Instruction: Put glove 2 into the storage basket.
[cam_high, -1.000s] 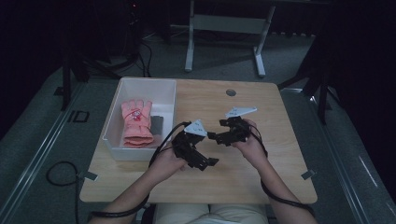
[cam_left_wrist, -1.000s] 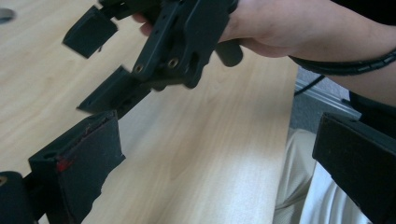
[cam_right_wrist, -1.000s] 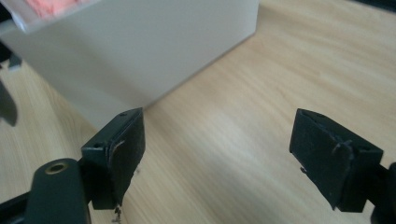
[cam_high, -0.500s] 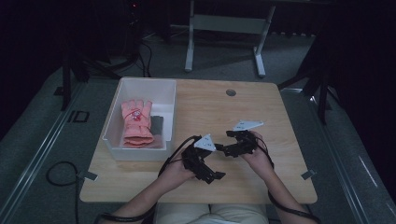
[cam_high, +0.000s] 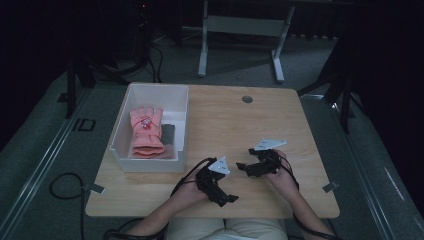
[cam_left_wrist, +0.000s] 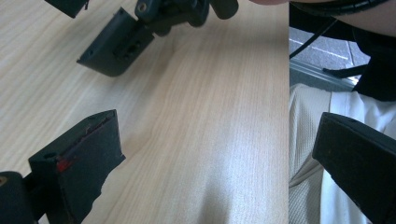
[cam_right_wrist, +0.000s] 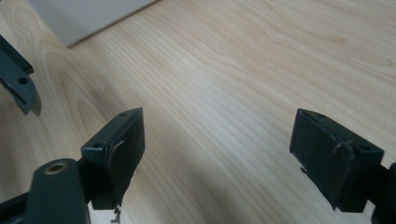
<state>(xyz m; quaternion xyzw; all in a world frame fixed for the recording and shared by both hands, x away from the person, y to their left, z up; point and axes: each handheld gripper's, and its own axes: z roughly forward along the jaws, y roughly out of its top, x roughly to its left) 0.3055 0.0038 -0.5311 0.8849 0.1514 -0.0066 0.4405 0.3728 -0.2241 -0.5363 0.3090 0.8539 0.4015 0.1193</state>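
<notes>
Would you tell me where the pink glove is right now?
In the high view, the pink glove lies inside the white bin on the table's left side, beside a dark item.

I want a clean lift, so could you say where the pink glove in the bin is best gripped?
Take the pink glove by its cuff, coming straight down from above. It lies flat in the bin, cuff toward the person, and the bin walls block a sideways approach.

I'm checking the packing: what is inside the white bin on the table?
The white bin holds a pink glove lying flat, fingers toward the far end, with a dark grey item beside it. Whatever lies beneath the glove is covered.
</notes>
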